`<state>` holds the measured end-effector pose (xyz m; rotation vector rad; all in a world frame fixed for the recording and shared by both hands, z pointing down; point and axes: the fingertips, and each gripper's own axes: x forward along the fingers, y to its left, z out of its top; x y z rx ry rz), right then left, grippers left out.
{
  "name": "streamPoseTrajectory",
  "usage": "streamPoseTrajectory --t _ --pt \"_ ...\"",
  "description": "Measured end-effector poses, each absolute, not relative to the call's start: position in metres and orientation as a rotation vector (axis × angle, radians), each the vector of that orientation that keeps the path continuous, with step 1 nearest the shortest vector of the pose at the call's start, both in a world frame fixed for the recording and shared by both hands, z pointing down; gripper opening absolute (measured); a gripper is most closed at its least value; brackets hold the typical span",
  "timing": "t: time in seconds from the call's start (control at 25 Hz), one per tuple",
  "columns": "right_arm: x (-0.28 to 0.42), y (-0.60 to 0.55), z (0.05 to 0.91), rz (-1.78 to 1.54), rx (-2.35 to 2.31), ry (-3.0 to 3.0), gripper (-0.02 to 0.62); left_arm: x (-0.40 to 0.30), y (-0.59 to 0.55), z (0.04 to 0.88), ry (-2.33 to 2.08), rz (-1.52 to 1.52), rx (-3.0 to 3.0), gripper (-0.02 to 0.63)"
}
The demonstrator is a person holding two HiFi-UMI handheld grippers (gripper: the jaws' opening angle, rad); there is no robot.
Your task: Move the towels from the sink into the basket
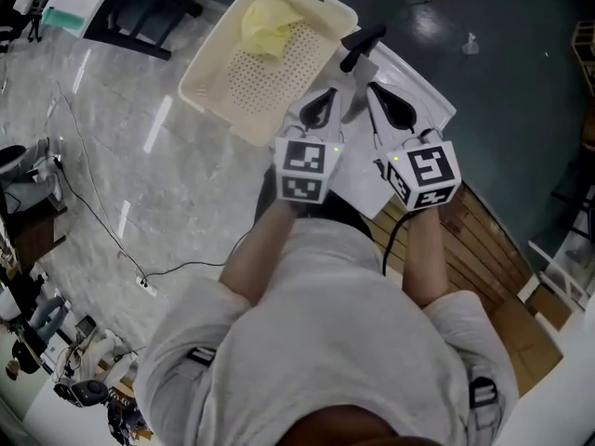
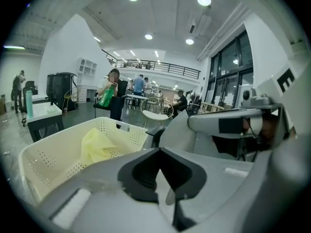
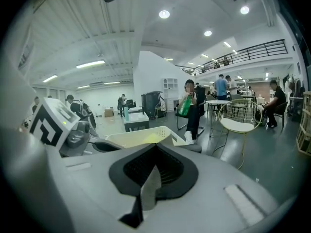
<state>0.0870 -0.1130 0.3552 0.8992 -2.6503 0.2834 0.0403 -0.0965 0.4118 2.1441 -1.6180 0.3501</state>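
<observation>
A cream perforated basket point(image 1: 200, 91) stands on the floor beyond the sink and holds a yellow towel point(image 1: 265, 24). I hold both grippers side by side, raised over the white sink point(image 1: 423, 91), near its black faucet point(image 1: 363, 43). My left gripper point(image 1: 339, 86) and my right gripper point(image 1: 369, 84) each have their jaws together with nothing between them. In the left gripper view the basket point(image 2: 48, 159) and the towel point(image 2: 99, 147) lie past the left gripper point(image 2: 163, 176). The right gripper point(image 3: 153, 178) points over the basket point(image 3: 138, 137). The sink's inside is hidden.
Wooden decking point(image 1: 483, 240) lies to the right of the sink, and a thin cable point(image 1: 102, 221) runs across the marble floor at left. A round wire chair point(image 3: 240, 120) and a small table point(image 2: 43, 115) stand farther off, with people seated behind.
</observation>
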Motion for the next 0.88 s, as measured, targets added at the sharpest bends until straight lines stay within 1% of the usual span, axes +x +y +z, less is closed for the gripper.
streamPoseTrajectory --t 0.88 --pt "-0.026 -0.135 0.272 0.101 0.746 -2.824 0.008 -0.069 -0.108 0.35 -1.863 0.264 2.071 0.02"
